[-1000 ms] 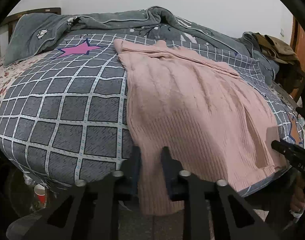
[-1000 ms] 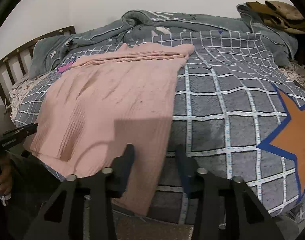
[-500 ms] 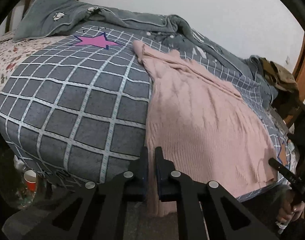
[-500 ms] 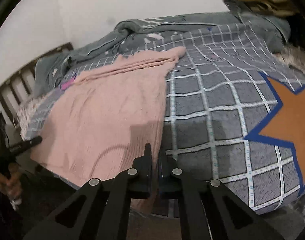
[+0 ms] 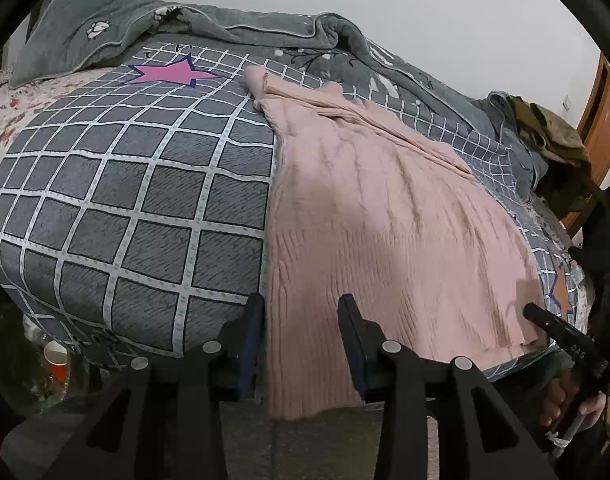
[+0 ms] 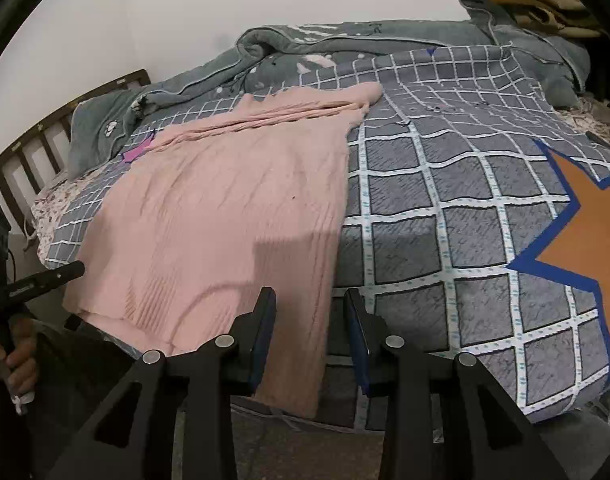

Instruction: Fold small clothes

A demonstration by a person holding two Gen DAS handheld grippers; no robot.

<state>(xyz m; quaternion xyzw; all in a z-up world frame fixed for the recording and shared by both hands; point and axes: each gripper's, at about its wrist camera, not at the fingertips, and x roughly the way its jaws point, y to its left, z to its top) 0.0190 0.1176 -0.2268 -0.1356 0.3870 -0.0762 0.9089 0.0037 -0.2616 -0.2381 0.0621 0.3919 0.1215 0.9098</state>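
- both pairs of jaws have just sprung apart again from a clench, left gripper (image 5: 301, 344) and right gripper (image 6: 309, 344) released.
- pink sweater (image 5: 385, 232) hem hangs between each pair, ungrasped; folding not begun.

orange star (image 6: 577, 240) cut off at frame edge; red cup (image 5: 57, 362) half hidden by bed

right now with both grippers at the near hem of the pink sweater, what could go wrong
The pink sweater hangs over the edge of the bed, so a one-sided pull could slide it to the floor. The left gripper and right gripper have just been opening, with the hem not pinched, so a close could also catch the checked cover. The sleeve folded across the top may come loose.
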